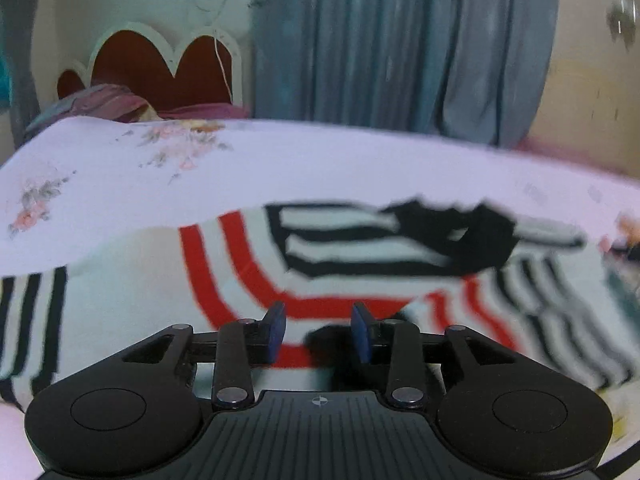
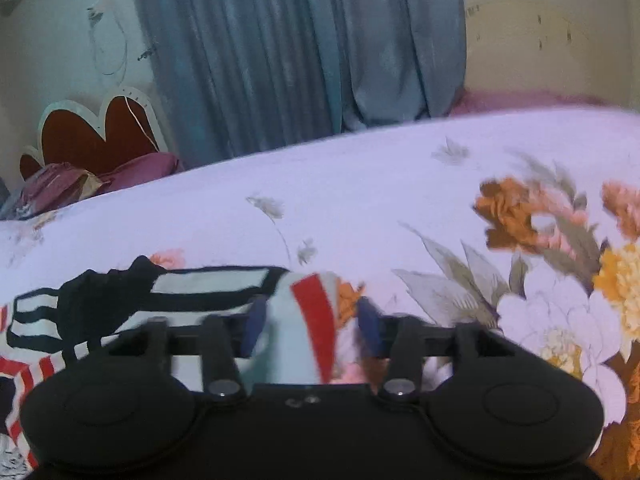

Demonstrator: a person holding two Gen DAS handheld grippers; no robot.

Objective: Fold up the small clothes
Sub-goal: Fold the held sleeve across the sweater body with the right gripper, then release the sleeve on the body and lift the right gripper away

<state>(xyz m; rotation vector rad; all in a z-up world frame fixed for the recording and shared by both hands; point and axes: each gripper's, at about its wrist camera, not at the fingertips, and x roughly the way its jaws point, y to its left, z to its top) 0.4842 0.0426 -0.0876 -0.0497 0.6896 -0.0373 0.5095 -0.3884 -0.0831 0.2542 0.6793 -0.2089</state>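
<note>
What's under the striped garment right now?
The striped garment lies on the floral bedsheet, which shows all around it. Anything between garment and sheet is covered, so I can't tell.

The garment [image 1: 360,264] lies spread on the bed [image 1: 280,168], just ahead of and under the left fingers [image 1: 276,320], reaching out to both sides of them. A part of it stands between the right fingers [image 2: 370,324], the rest lying to their left. Beyond the bed hangs a curtain [image 1: 400,40], with the headboard [image 1: 160,68] and pillows [image 2: 136,168] far left.
</note>
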